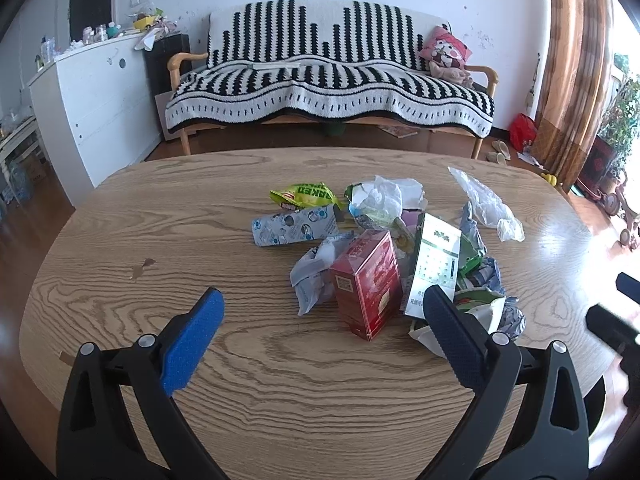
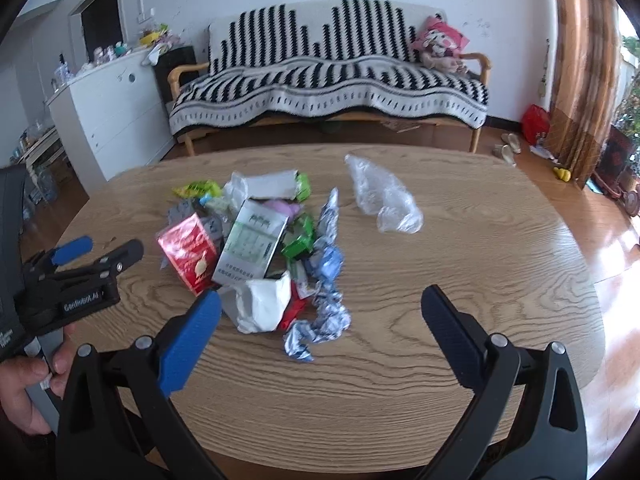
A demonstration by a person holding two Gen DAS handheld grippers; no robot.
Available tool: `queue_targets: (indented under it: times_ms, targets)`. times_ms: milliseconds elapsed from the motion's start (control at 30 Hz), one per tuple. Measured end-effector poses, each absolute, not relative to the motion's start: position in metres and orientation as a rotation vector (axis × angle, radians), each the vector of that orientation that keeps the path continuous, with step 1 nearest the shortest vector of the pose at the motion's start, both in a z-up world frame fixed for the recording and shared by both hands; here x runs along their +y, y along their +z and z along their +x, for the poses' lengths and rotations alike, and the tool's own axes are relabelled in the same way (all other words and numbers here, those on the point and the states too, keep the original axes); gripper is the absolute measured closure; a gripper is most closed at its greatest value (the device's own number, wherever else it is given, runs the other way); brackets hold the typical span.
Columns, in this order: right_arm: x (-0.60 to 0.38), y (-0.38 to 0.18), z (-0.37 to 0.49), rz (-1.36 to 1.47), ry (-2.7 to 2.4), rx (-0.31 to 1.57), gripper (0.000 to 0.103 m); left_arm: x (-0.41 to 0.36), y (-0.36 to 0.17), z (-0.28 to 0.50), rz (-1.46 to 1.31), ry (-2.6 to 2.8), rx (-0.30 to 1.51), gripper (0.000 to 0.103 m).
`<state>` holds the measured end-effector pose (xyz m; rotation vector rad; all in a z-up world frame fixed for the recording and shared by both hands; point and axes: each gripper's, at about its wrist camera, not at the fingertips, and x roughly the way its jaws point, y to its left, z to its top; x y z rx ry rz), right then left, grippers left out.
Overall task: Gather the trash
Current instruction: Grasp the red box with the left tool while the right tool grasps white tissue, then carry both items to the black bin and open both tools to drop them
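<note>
Left gripper (image 1: 322,300), right gripper (image 2: 320,300) agape above trash pile (image 1: 396,248); perhaps hovering

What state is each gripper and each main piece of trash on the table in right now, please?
left gripper: open, empty, above the table.
right gripper: open, empty.
red box: closed, standing upright.
white and green carton: lying flat on the pile.
clear plastic bag: crumpled, lying apart from the pile.
green snack wrapper: crumpled, lying flat.
white paper: crumpled.
</note>
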<state>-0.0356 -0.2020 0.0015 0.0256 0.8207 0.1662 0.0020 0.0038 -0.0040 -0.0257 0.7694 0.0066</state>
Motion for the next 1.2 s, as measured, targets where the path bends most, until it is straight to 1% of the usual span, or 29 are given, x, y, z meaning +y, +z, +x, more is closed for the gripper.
queue_targets:
  times_ms: [167, 267, 433, 500, 567, 633, 667, 700, 733, 767, 800, 833, 867, 933, 1200]
  targets:
    - [-0.183, -0.031, -0.021, 0.015, 0.247, 0.91, 0.006, -0.001, -0.011, 0.019, 0.009, -0.054, 0.766, 0.006]
    - [-0.175, -0.043, -0.013, 0.003, 0.27, 0.919, 0.006, -0.006, -0.016, 0.035, 0.041, -0.086, 0.753, 0.006]
    - [-0.166, -0.055, 0.002, -0.001, 0.296, 0.927, 0.011, -0.013, -0.034, 0.058, 0.074, -0.118, 0.761, 0.006]
    - [-0.162, -0.06, 0.011, 0.0, 0.302, 0.939, 0.016, -0.014, -0.04, 0.064, 0.054, -0.139, 0.777, 0.007]
    - [-0.159, -0.066, 0.019, 0.003, 0.3, 0.948, 0.019, -0.017, -0.042, 0.067, 0.066, -0.146, 0.782, 0.01]
    - [-0.157, -0.071, 0.026, 0.007, 0.294, 0.952, 0.023, -0.021, -0.045, 0.069, 0.098, -0.126, 0.783, 0.019]
    - [-0.157, -0.072, 0.03, 0.011, 0.296, 0.959, 0.027, -0.023, -0.046, 0.07, 0.105, -0.13, 0.788, 0.022]
    - [-0.157, -0.074, 0.033, 0.013, 0.293, 0.963, 0.032, -0.025, -0.048, 0.071, 0.107, -0.136, 0.797, 0.031]
    - [-0.157, -0.076, 0.035, 0.015, 0.288, 0.969, 0.034, -0.027, -0.049, 0.072, 0.108, -0.135, 0.805, 0.041]
    - [-0.158, -0.078, 0.037, 0.023, 0.293, 0.974, 0.043, -0.026, -0.051, 0.072, 0.103, -0.138, 0.818, 0.046]
    - [-0.158, -0.078, 0.039, 0.031, 0.298, 0.974, 0.049, -0.026, -0.052, 0.073, 0.089, -0.149, 0.834, 0.058]
    - [-0.158, -0.076, 0.039, 0.035, 0.299, 0.973, 0.05, -0.025, -0.052, 0.073, 0.076, -0.15, 0.838, 0.064]
    - [-0.159, -0.073, 0.038, 0.044, 0.31, 0.967, 0.052, -0.022, -0.05, 0.072, 0.062, -0.15, 0.832, 0.066]
    - [-0.162, -0.066, 0.035, 0.067, 0.324, 0.945, 0.053, -0.017, -0.043, 0.068, 0.029, -0.158, 0.823, 0.073]
    - [-0.213, -0.027, 0.001, 0.19, 0.378, 0.84, 0.054, 0.001, -0.011, 0.041, -0.06, -0.166, 0.792, 0.075]
